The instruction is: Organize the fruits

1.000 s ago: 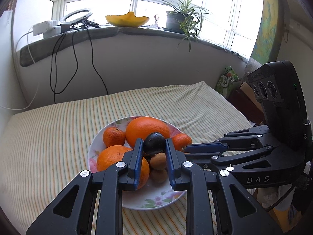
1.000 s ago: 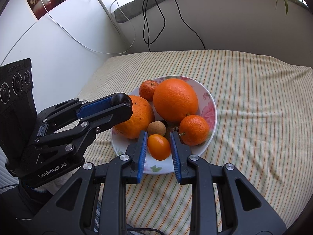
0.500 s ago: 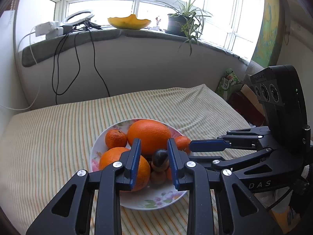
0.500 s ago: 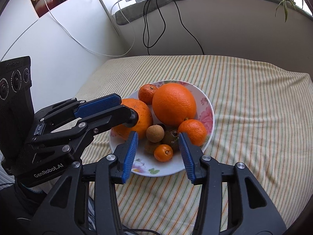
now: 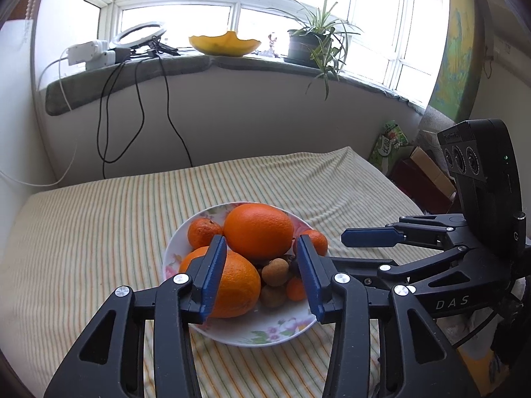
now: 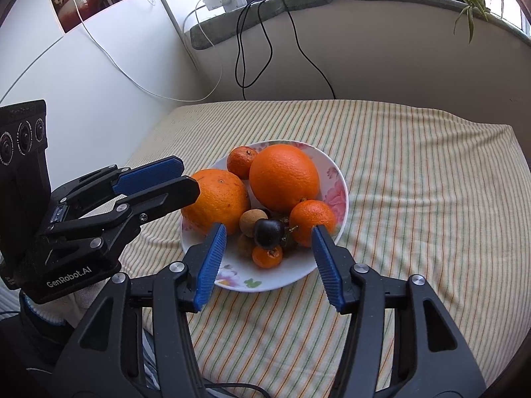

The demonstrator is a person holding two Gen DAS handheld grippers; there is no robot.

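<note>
A flowered plate (image 6: pixel 265 282) on the striped cloth holds two big oranges (image 6: pixel 283 175) (image 6: pixel 219 200), two mandarins (image 6: pixel 241 161) (image 6: pixel 312 220), brown longans (image 6: pixel 251 222), a dark round fruit (image 6: pixel 268 232) and a small kumquat (image 6: pixel 267 255). My right gripper (image 6: pixel 268 230) hovers over the plate's near edge, jaws opening, pads clear of the fruit. My left gripper (image 5: pixel 261 243) hangs over the same plate (image 5: pixel 252 338) from the other side, jaws opening, with nothing pressed between its pads. Each gripper shows in the other's view: the left gripper (image 6: pixel 189 179) and the right gripper (image 5: pixel 341 247).
The table's striped cloth (image 6: pixel 415 172) runs up to a white wall. On the window sill are a power strip (image 5: pixel 89 54) with hanging cables, a ring light, a yellow bowl (image 5: pixel 224 43) and a potted plant (image 5: pixel 308 46). Boxes and a green bag (image 5: pixel 388 142) stand off the table's right edge.
The left gripper opened and let the dark fruit drop onto the plate. The right gripper opened and left the kumquat there. Both drew back slightly.
</note>
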